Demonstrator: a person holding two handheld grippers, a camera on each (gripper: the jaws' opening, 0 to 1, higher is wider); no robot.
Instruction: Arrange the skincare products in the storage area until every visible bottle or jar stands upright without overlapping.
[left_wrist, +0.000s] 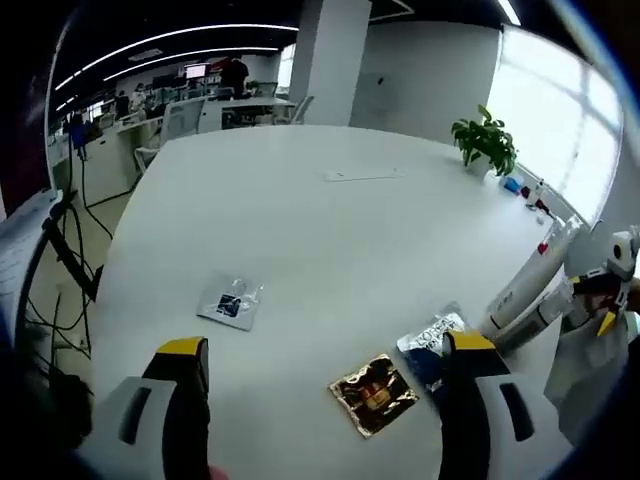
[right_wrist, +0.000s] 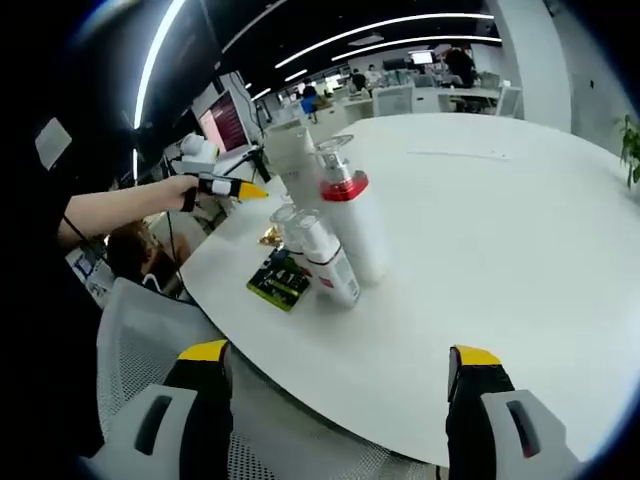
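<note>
1. Left gripper view: your left gripper (left_wrist: 325, 385) holds its fingers wide apart with nothing between them, above the white worktop (left_wrist: 340, 230).
2. Between the fingertips, nearer the right finger, a gold sachet (left_wrist: 374, 394) lies flat; a blue-and-silver sachet (left_wrist: 430, 345) lies just beside it, partly behind the right finger. A clear sachet (left_wrist: 231, 301) lies ahead of the left finger.
3. Beyond the right finger, white bottles (left_wrist: 530, 285) lean at a slant in this view.
4. Right gripper view: your right gripper (right_wrist: 335, 395) is likewise spread and empty, off the worktop edge.
5. Ahead of the left finger, a red-collared bottle (right_wrist: 355, 220) stands with two smaller bottles (right_wrist: 318, 255) and a tall white tube (right_wrist: 292, 160) close together; a dark sachet (right_wrist: 280, 283) lies at their base.
6. The left gripper (right_wrist: 225, 187) shows beyond the left finger.
</note>
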